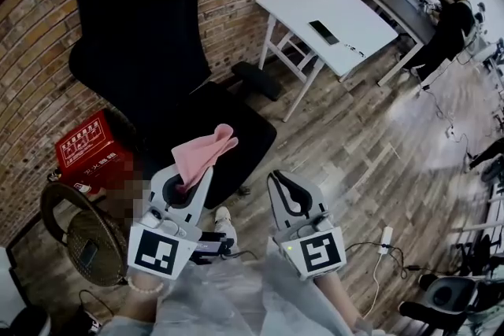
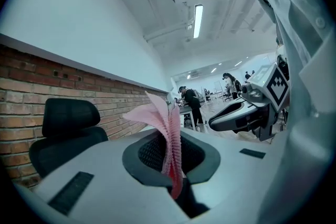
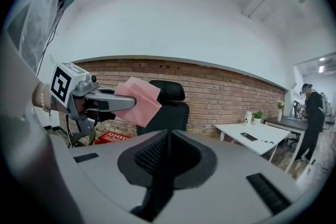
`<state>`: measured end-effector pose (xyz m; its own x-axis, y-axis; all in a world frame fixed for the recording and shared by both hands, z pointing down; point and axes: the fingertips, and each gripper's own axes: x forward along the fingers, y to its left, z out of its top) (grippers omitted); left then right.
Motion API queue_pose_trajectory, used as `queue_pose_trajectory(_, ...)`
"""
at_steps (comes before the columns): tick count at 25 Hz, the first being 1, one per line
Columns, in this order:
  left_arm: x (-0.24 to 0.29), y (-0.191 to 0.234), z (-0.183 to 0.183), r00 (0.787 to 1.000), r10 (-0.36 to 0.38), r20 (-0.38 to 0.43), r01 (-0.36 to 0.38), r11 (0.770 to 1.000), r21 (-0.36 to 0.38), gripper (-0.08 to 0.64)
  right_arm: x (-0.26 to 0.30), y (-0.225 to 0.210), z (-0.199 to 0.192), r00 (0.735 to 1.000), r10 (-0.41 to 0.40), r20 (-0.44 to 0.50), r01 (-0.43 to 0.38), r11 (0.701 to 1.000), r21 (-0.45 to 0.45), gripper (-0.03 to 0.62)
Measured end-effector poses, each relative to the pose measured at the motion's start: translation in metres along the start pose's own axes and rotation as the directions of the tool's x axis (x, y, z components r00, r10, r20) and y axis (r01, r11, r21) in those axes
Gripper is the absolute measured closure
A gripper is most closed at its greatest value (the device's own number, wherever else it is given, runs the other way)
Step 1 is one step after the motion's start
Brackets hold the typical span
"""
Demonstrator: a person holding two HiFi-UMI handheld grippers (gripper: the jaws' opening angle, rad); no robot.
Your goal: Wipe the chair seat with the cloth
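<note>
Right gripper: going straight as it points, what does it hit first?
Probably the black chair, backrest dead ahead of the right gripper; nothing shows between, but depth is unclear.

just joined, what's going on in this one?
A person holds a gripper in each hand in front of a black office chair by a brick wall. The left gripper is shut on a pink cloth, held up in the air near the chair seat, not on it. The right gripper is shut and empty, off to the side. Wiping does not look under way yet.
</note>
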<state>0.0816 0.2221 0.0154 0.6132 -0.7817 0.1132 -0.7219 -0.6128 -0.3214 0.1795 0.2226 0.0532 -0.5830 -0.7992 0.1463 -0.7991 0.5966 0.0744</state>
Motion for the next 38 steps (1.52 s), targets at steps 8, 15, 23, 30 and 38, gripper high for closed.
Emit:
queue_pose_trajectory(8,0.062,0.08,-0.028,1.0,-0.01,-0.013,0.01,0.999,-0.042,0.537,0.099,-0.039,0.012,1.0,0.005,-0.017,-0.004,1.0,0.021,0.54)
queue_pose_trajectory(15,0.087,0.12,-0.044,1.0,-0.02,-0.01,0.019,0.998,-0.061,0.537,0.159,-0.043,0.016,0.996,0.079,-0.034,-0.077,0.996,0.05,0.54)
queue_pose_trajectory(23,0.104,0.14,-0.061,0.999,-0.029,-0.029,0.027,0.997,-0.068,0.537,0.199,-0.031,0.018,0.973,0.229,-0.008,-0.228,0.972,0.057,0.533)
queue_pose_trajectory(30,0.116,0.127,-0.061,0.994,-0.11,-0.006,0.109,0.99,-0.095,0.537,0.215,-0.03,0.015,0.922,0.386,0.031,-0.387,0.918,0.081,0.393)
queue_pose_trajectory(38,0.147,0.095,-0.053,0.976,-0.217,-0.012,0.212,0.965,-0.154,0.537,0.223,-0.059,0.011,0.814,0.576,0.078,-0.581,0.804,0.124,0.383)
